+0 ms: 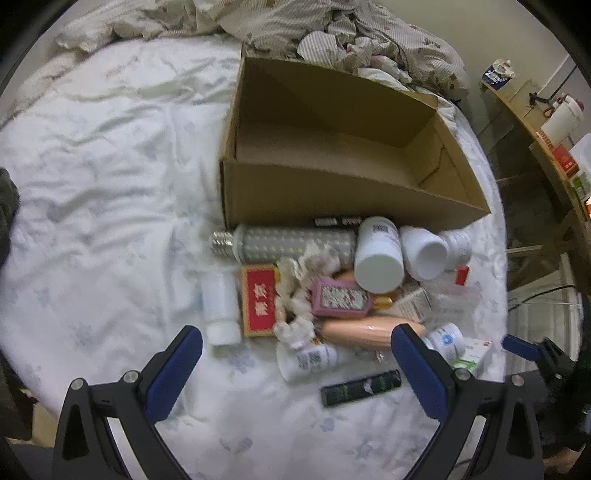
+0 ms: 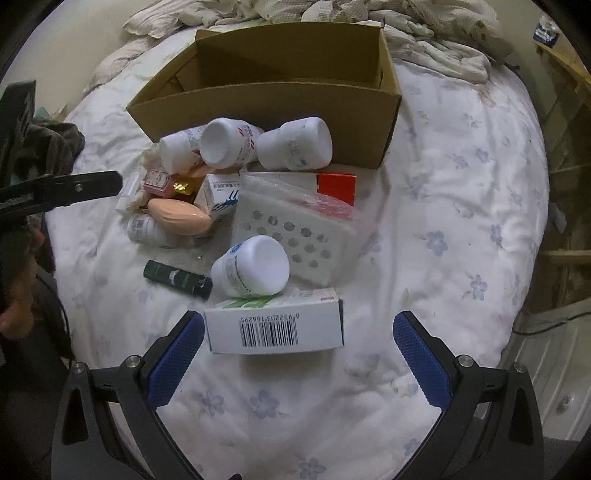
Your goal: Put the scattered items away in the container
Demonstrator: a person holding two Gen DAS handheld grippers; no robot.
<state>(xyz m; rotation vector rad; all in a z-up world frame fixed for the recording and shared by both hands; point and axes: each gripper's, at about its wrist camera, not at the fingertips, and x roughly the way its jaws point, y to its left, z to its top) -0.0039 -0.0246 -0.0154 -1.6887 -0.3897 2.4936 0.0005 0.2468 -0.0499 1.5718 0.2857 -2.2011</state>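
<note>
On the bed, the scattered items lie in a heap against the near wall of the open cardboard box, which holds nothing that can be seen.

In the left wrist view, the left tool hangs over the near edge of the heap, its blue pads spread wide and gripping nothing. From the left: a white bottle lies on its side beside a red packet; behind them a long LED corn bulb rests along the box wall. A crumpled paper strand drapes over a pink case. A peach oval object lies partly behind the right pad. Two large white bottles lean on the box wall. A small labelled bottle and a dark green tube lie nearest, between the pads.

In the right wrist view, the right tool is likewise spread wide and holds nothing. A white barcode carton sits between its pads, touching neither. A white jar rests just behind the carton, against a perforated white block in clear wrap. A red box lies beyond, near the cardboard. Rumpled bedding is piled behind the box.
</note>
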